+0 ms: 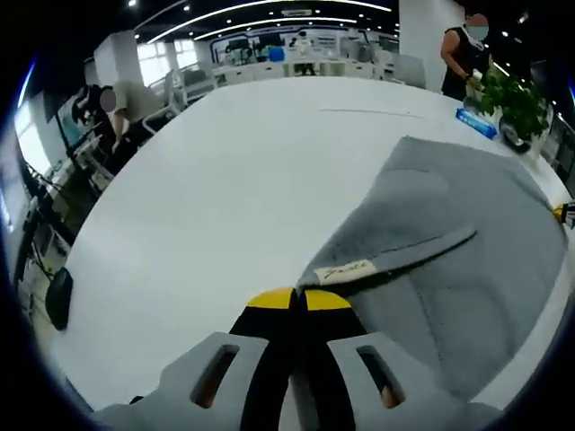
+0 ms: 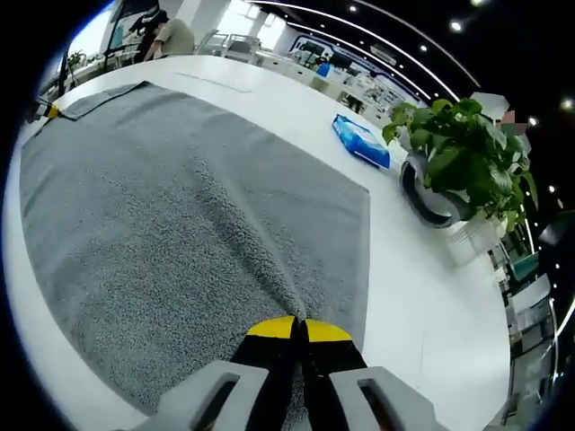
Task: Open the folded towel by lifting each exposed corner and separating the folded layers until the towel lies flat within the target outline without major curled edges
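Observation:
A grey towel [image 1: 458, 242] lies spread on the white table [image 1: 225, 206]. My left gripper [image 1: 299, 299] is shut on its near corner, beside a small cream label [image 1: 346, 271], and a narrow fold of cloth runs away from that corner. In the right gripper view the towel [image 2: 180, 206] covers most of the table, with a raised ridge running up from my right gripper [image 2: 299, 330], which is shut on the towel's edge. The left gripper's yellow tip [image 2: 45, 109] shows at the towel's far corner. The right gripper's yellow tip [image 1: 563, 214] peeks in at the right edge.
A potted plant [image 2: 458, 153] in a round pot and a blue packet [image 2: 361, 141] sit on the table beyond the towel's far edge. A person [image 1: 467, 54] stands by the plant [image 1: 517, 103], another sits at the left [image 1: 112, 112]. Desks fill the background.

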Action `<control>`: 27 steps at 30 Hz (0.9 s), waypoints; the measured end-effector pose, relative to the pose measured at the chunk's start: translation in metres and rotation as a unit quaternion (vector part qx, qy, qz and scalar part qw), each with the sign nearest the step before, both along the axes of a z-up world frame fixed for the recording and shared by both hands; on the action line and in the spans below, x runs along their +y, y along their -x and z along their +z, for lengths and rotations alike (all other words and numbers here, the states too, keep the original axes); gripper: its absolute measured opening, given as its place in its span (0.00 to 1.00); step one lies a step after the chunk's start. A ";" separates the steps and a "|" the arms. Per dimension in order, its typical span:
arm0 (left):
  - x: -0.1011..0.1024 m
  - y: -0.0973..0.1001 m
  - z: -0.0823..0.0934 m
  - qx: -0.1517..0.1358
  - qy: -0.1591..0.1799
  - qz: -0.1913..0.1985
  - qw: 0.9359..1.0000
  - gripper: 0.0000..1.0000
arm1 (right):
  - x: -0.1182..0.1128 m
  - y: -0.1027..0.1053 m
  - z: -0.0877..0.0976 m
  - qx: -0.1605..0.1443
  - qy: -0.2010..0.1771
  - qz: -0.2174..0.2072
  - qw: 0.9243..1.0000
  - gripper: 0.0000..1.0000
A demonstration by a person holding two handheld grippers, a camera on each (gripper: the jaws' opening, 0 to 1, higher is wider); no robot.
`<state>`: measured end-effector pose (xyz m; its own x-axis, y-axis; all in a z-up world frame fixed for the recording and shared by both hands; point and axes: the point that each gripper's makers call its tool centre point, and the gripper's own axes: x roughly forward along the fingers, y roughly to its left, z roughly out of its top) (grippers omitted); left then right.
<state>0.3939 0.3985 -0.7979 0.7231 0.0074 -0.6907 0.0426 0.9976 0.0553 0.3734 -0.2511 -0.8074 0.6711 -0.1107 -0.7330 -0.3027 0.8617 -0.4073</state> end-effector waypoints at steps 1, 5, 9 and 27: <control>-0.001 0.001 0.001 0.000 -0.001 0.000 1.000 0.01 | 0.000 0.000 0.000 -0.001 0.001 -0.001 1.000 0.00; -0.004 0.003 0.004 0.004 -0.011 -0.002 1.000 0.04 | -0.001 -0.001 0.000 -0.005 -0.008 -0.012 1.000 0.00; -0.007 0.003 0.015 -0.006 -0.018 -0.012 1.000 0.06 | -0.001 0.000 0.000 -0.008 -0.012 -0.014 1.000 0.00; -0.107 -0.019 0.044 -0.057 -0.024 -0.172 0.983 0.17 | 0.000 0.002 0.000 -0.019 -0.011 -0.018 1.000 0.00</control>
<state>0.4127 0.2913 -0.7538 0.7613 -0.2208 -0.6096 0.3680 0.9213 0.1259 0.3719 -0.2511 -0.8069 0.6943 -0.1203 -0.7096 -0.2555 0.8806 -0.3992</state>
